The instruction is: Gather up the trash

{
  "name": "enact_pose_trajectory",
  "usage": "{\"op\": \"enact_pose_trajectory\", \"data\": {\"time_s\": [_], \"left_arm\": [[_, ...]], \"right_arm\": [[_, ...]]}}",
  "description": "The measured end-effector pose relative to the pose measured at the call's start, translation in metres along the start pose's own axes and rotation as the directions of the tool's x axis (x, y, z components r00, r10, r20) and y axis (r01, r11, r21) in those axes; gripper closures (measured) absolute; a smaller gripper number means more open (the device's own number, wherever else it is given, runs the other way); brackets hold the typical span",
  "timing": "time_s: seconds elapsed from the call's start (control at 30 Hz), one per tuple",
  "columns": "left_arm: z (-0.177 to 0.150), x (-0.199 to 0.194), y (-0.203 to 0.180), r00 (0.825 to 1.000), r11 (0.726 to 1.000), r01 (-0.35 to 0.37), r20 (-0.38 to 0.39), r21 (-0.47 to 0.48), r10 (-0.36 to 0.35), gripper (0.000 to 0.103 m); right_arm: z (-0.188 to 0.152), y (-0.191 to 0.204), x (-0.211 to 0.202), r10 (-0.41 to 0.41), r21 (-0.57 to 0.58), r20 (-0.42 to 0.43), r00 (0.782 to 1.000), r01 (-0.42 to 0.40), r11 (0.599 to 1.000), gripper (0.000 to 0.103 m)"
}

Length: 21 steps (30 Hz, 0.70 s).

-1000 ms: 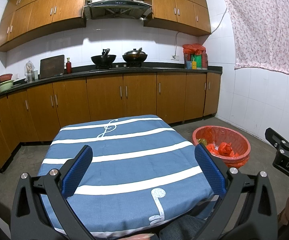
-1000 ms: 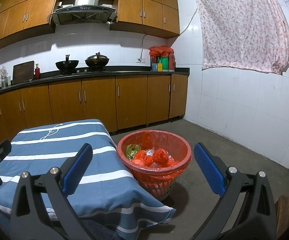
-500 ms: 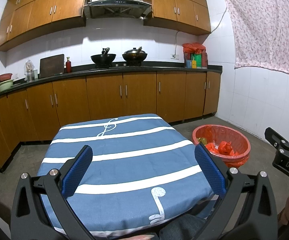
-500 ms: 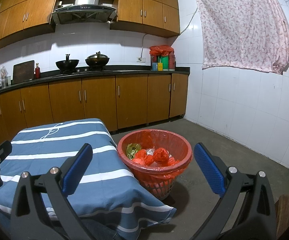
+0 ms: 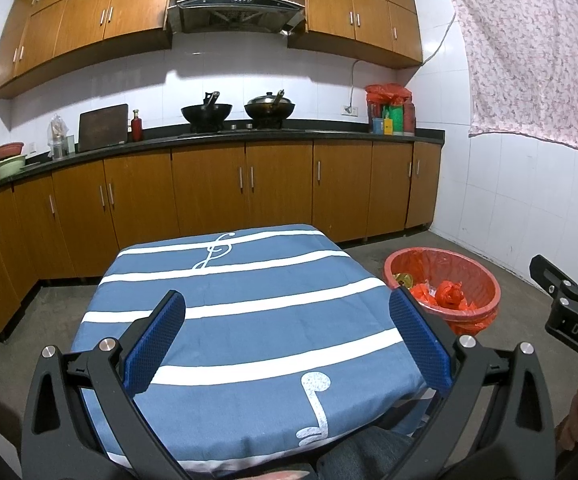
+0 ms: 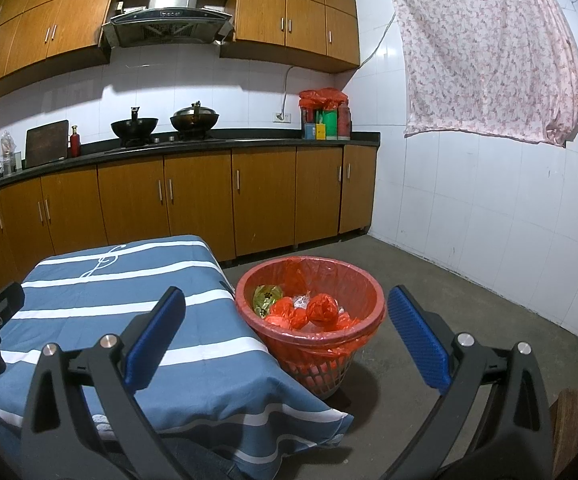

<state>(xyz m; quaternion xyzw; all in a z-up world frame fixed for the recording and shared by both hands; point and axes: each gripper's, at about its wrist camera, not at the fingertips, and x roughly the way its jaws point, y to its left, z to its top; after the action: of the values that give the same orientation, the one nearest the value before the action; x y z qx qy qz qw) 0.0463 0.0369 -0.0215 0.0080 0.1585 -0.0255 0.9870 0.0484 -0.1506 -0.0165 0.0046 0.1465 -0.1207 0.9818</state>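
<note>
Gaping wide and empty, the right tool (image 6: 285, 322) frames the trash basket (image 6: 331, 354) just beyond its fingers

Two woks (image 5: 237, 111) sitting on the stove; red bottle (image 5: 137, 125) standing beside cutting board (image 5: 103, 127); floral cloth (image 6: 489, 52) hanging on tiled wall.

One table (image 5: 249, 320), one trash basket (image 6: 249, 292), two woks (image 5: 206, 112).

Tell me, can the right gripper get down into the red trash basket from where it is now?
Probably yes. The right gripper is open and empty, the red trash basket stands uncovered on the floor ahead, and only the table's corner sits close on its left.
</note>
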Motion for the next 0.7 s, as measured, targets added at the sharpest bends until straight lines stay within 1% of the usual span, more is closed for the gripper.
{"op": "enact_pose_trajectory", "data": {"time_s": [0.7], "left_arm": [[0.0012, 0.0017, 0.0004, 1.000, 1.000, 0.001, -0.004, -0.001, -0.001, 0.002]], "right_arm": [[-0.0026, 0.0037, -0.0009, 0.001, 0.000, -0.004, 1.000, -0.001, 1.000, 0.004]]}}
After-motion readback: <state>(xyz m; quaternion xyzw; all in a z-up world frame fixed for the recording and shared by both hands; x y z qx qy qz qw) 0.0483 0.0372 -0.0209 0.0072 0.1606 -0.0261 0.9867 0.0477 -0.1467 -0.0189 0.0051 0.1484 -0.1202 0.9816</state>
